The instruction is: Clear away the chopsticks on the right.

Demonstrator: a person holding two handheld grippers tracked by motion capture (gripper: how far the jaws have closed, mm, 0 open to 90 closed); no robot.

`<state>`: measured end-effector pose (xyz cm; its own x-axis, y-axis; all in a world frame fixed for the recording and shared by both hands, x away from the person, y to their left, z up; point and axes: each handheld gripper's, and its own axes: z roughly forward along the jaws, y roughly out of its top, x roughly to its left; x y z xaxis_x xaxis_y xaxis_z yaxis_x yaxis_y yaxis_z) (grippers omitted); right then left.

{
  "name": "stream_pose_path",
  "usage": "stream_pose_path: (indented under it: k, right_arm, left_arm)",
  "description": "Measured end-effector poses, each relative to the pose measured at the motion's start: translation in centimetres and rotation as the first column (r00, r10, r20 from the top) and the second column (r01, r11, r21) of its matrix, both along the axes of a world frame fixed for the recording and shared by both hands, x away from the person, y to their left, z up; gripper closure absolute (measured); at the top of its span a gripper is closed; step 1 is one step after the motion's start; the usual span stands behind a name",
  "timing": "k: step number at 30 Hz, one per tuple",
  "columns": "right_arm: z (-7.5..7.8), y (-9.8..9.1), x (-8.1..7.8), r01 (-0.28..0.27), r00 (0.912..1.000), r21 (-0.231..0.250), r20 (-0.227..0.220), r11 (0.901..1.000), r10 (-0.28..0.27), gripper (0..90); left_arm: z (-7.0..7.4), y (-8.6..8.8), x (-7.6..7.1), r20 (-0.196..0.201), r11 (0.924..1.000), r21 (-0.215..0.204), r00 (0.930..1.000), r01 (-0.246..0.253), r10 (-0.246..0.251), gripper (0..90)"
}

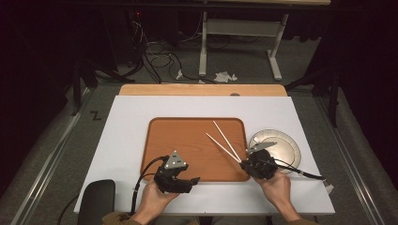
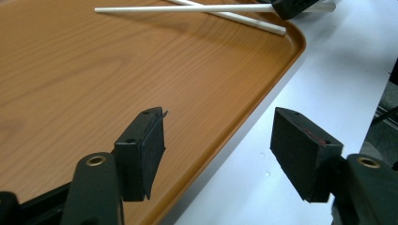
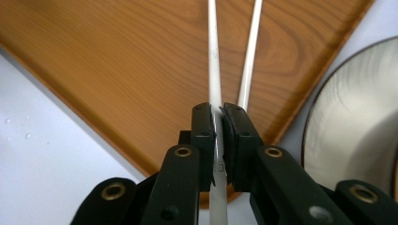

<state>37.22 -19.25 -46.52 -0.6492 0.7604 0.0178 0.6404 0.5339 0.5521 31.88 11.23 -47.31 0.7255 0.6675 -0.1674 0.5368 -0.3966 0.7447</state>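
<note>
Your right gripper (image 3: 218,117) has its fingers (image 3: 203,136) clenched on one of the two white chopsticks (image 3: 214,61). That stick runs straight out from between the pads and on over the tray. The second stick lies just beside it, passing behind the right finger and angling slightly away toward the top of the right gripper view. In the high view the right gripper (image 1: 241,162) sits at the tray's (image 1: 155,154) near right corner, and the chopsticks (image 1: 224,139) fan out from it up and to the left across the wood surface. The round metal plate (image 1: 281,152) lies on the bench just right of the tray, partly under your right hand (image 1: 277,185).

Your left gripper (image 2: 218,145) has its fingers (image 2: 150,150) released, spread wide with nothing between them. One finger hangs over the tray (image 2: 94,93), the other over the white bench (image 2: 338,70), with the tray's rim running between them. Farther off in the left gripper view, the chopsticks (image 2: 187,8) cross near the tray's far corner, held by the other gripper's black tip. In the high view the left gripper (image 1: 195,180) is at the tray's near edge, left of centre, with your left hand (image 1: 157,197) behind it and a cable (image 1: 143,176) looping off to the left.

The tray rests in the middle of the bench (image 1: 131,122).
</note>
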Motion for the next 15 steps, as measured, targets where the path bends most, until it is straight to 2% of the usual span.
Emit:
stream_pose_path:
  k: [10,15]
  right_arm:
    - [-0.9,1.5,1.5,-0.042,0.9989,-0.026,-0.025,0.9988,0.041,84.2]
    - [-1.4,2.1,2.1,-0.063,0.9976,-0.032,-0.030,0.9975,0.062,84.1]
  left_arm:
    - [-0.1,1.0,-0.9,-0.004,0.9979,0.003,0.9979,-0.065,0.065,35.5]
    - [-0.1,1.5,-1.2,-0.003,0.9966,0.005,0.9966,-0.082,0.082,35.5]
